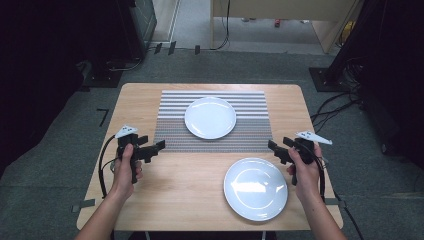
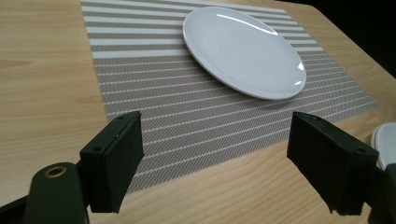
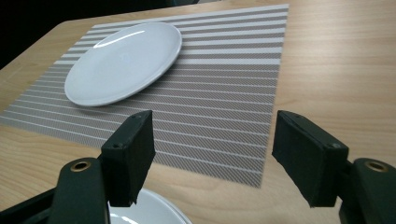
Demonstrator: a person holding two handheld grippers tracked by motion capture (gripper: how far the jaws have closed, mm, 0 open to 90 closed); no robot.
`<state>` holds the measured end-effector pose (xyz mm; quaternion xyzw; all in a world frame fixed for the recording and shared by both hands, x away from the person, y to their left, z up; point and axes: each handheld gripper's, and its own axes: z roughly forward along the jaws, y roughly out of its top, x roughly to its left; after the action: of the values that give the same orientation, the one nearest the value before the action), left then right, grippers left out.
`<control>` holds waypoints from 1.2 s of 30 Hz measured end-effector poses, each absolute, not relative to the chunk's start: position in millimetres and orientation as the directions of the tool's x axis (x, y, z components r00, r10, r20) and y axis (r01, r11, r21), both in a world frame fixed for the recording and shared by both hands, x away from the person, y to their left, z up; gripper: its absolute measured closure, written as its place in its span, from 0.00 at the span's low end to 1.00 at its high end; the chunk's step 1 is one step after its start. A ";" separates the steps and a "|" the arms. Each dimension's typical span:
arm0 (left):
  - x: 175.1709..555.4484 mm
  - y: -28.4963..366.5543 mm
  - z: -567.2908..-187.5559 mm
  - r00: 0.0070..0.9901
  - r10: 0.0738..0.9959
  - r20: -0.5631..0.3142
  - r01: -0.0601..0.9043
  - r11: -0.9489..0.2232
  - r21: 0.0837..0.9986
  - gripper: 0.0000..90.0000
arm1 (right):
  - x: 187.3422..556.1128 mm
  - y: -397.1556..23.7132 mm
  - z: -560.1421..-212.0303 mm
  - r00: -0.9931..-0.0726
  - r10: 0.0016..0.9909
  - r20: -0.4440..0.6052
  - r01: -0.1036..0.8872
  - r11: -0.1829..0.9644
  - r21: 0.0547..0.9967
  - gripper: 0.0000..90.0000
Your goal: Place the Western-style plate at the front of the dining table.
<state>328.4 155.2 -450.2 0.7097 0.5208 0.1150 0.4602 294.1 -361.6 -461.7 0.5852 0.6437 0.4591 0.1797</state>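
Note:
A white plate [image 1: 210, 117] rests on a grey striped placemat [image 1: 175, 135] in the middle of the table. Another white plate [image 1: 255, 188] lies on the bare wood at the front right. My left gripper [image 1: 159, 147] hovers at the mat's front left corner, open and empty, pointing right. My right gripper [image 1: 273, 149] hovers at the mat's front right corner, just behind the near plate, open and empty, pointing left. In the left gripper view the far plate [image 2: 243, 49] lies ahead beyond my left gripper [image 2: 229, 158]. In the right gripper view the far plate [image 3: 123, 60] lies ahead to the left of my right gripper [image 3: 212, 156].
The wooden table [image 1: 150, 200] has bare wood along its front and left side. Dark equipment and cables [image 1: 340, 105] lie on the carpet around it. The near plate's rim [image 3: 149, 210] shows below the right gripper's left jaw.

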 end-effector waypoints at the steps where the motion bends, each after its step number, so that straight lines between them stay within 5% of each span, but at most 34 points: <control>1: 326.1 157.9 -451.4 0.426 0.847 -0.318 0.637 -0.031 0.771 0.21 | 291.2 -364.8 -462.6 -0.244 0.920 0.306 0.587 -0.111 0.802 0.33; 18: 291.4 187.3 -465.5 0.370 0.888 -0.274 0.636 -0.027 0.771 0.20 | 257.4 -402.9 -477.5 -0.175 0.948 0.264 0.572 -0.120 0.811 0.33; 36: 255.1 240.0 -501.8 0.201 0.956 -0.214 0.663 0.028 0.748 0.20 | 229.0 -416.0 -499.0 -0.144 0.960 0.241 0.609 -0.106 0.786 0.32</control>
<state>255.1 240.0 -501.8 0.6710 0.6030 0.1890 0.3878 229.0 -416.0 -499.0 0.6186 0.6339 0.4126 0.2128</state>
